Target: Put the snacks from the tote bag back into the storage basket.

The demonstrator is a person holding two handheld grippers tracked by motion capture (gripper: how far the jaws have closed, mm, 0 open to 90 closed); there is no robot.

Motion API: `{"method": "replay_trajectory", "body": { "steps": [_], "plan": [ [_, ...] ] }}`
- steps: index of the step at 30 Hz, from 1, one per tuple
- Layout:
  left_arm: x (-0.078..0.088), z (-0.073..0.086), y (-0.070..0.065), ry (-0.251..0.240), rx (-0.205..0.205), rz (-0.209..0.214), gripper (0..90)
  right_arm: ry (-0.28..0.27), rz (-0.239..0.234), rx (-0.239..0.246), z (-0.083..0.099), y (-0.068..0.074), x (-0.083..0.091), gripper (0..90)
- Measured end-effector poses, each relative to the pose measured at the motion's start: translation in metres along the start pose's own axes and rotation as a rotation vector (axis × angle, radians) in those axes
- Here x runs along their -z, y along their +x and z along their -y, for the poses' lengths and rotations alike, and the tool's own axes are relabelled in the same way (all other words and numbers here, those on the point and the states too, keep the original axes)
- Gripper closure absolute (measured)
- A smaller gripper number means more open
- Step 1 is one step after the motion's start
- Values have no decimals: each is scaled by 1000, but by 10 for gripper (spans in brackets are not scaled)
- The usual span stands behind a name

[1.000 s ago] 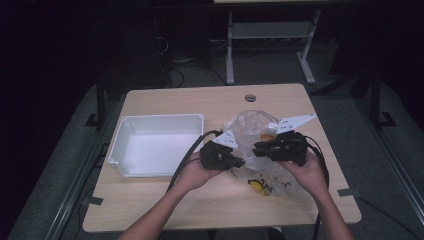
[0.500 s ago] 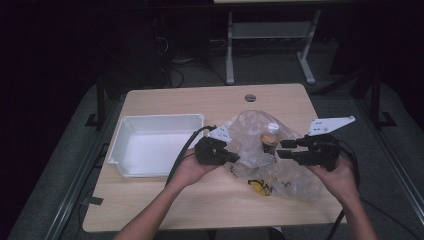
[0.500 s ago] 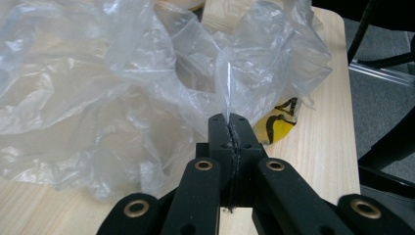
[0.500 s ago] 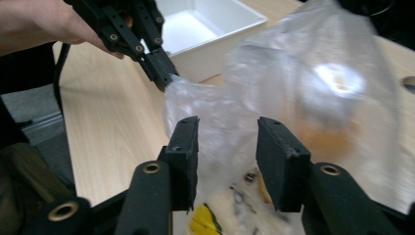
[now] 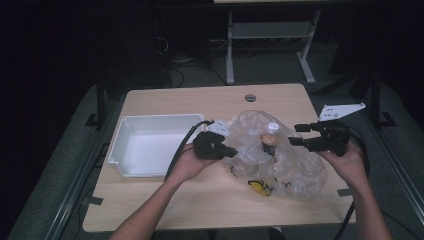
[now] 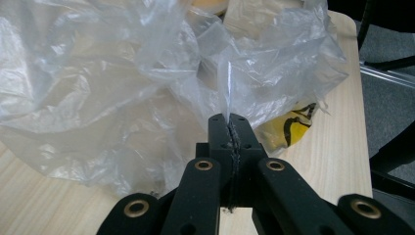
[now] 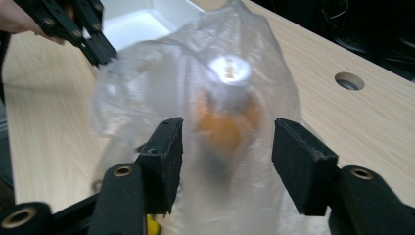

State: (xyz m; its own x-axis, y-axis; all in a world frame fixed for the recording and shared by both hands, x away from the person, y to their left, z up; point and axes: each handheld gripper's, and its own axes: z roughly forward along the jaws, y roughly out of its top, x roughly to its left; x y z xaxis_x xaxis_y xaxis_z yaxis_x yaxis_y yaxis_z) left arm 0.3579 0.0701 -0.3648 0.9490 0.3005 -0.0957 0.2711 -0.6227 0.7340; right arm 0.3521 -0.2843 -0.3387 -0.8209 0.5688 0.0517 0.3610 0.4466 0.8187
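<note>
A crumpled clear plastic bag (image 5: pixel 287 162) lies on the wooden table (image 5: pixel 165 197), with a small orange-brown container (image 5: pixel 269 140) standing inside it. My left gripper (image 5: pixel 231 151) is shut on a fold of the bag's left edge; in the left gripper view the film (image 6: pixel 122 88) rises pinched from the closed tips (image 6: pixel 229 120). At the bag's right side my right gripper (image 5: pixel 295 135) is open. Its jaws have just been opening. In the right gripper view the bag (image 7: pixel 161 73) and the blurred orange container (image 7: pixel 222 120) show beyond the spread pads (image 7: pixel 164 156), which press on nothing.
A white tray (image 5: pixel 125 142) sits left of the bag, close to my left hand. The bag has a yellow and black print (image 5: pixel 260 187) at its near side. A round cable hole (image 5: pixel 250 97) marks the table's far edge. Desk legs and cables stand in the dark beyond.
My right gripper has let go of the bag, opened, and drawn away to the right. The left gripper stays shut on the bag's left edge. The bag has spread out wider.
</note>
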Motion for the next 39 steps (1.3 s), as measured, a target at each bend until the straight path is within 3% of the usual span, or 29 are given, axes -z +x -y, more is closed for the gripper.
{"method": "replay_trajectory", "body": {
  "steps": [4, 10, 11, 17, 21, 30, 39],
  "plan": [
    [-1, -4, 6, 7, -5, 8, 899, 44, -25, 9, -2, -13, -10, 427],
    [1, -9, 11, 3, -4, 8, 899, 77, -64, 21, -6, -23, -21, 521],
    [3, -12, 13, -1, -1, 5, 899, 79, -72, 28, -7, -25, -24, 584],
    [6, -13, 18, -4, 4, -4, 899, 93, -94, 9, -5, -32, -28, 724],
    [9, -13, 23, -6, 6, -15, 899, 89, -108, -15, -8, -38, -25, 878],
    [11, -13, 34, 6, 27, -50, 900, 76, -74, -30, -27, -50, -20, 899],
    [4, -3, 48, 60, 44, -91, 900, 87, -33, -120, -23, -70, -40, 899]
  ]
}}
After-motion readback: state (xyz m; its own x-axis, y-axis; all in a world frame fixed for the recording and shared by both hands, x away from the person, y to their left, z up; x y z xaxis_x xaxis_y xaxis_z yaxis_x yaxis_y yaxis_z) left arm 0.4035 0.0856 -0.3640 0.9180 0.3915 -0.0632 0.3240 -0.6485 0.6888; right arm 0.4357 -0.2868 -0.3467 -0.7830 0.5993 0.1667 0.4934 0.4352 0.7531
